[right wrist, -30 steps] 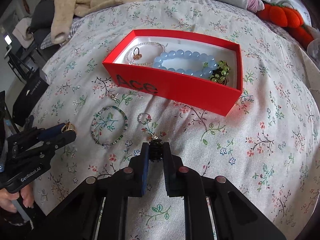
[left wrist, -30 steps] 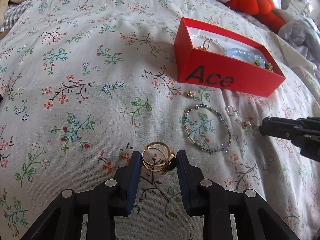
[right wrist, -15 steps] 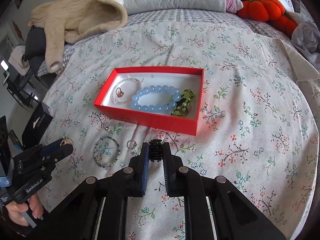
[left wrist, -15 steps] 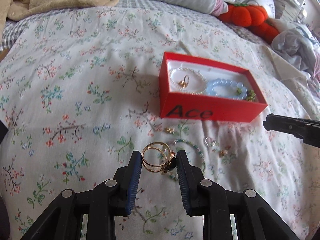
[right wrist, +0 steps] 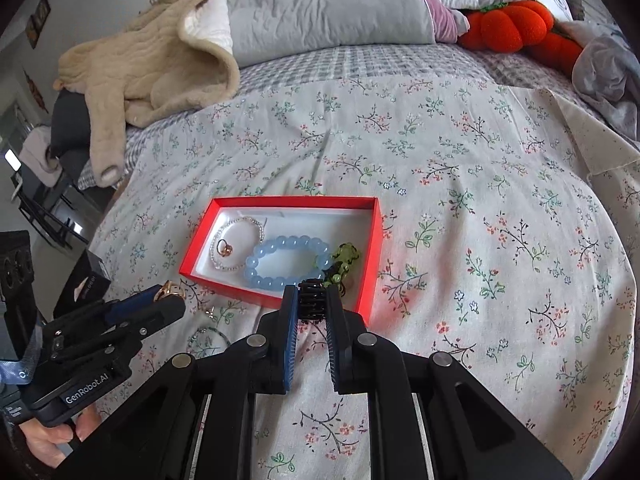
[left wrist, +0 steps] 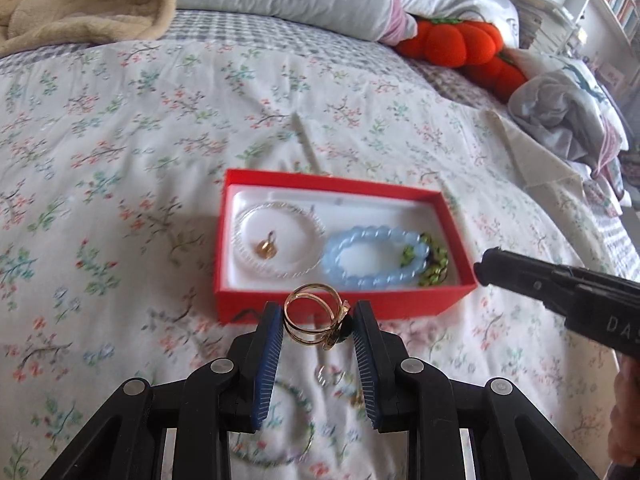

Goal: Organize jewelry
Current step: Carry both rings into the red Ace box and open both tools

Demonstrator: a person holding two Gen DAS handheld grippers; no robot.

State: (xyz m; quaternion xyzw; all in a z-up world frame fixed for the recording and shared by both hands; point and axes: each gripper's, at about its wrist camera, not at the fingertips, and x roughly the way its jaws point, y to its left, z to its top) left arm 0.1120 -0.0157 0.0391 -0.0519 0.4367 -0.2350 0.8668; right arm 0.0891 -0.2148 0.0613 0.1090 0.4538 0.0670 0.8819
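- Left gripper [left wrist: 318, 320]: clamped on a gold ring [left wrist: 316, 314], pads pressing both sides of the band. The ring is carried in the air just short of the box's near wall.
- Right gripper [right wrist: 312, 306]: clenched on a small black piece [right wrist: 311, 305] with a ribbed, toothed look; what it is cannot be told. It hangs at the near wall of the box, toward its right end.
- Box [left wrist: 400, 307]: red, open, with a white liner, lying on the floral bedspread [left wrist: 120, 140]. Inside: a clear bead bracelet [left wrist: 280, 240] with a gold charm [left wrist: 265, 249] within its loop, a blue bracelet [left wrist: 368, 258], and green beads [left wrist: 432, 264] at the right end.
- Left outside, judged from the blurred ground beneath the left gripper: a beaded bracelet [left wrist: 280, 420] and a few small pieces on the bedspread, not yet stowed.
- Step in hand, as judged: deliver both held pieces into the box.
- Recommended practice: bring each piece fully past the near wall before letting go; a release short of it drops the piece onto soft cloth, where a ring may roll into a fold.
- Aim the ring at bare liner, left of the blue bracelet or along the front.
- Lower close to the liner before opening; a high drop invites a bounce.
- The two grippers converge on one small box: release one at a time to avoid a knock.
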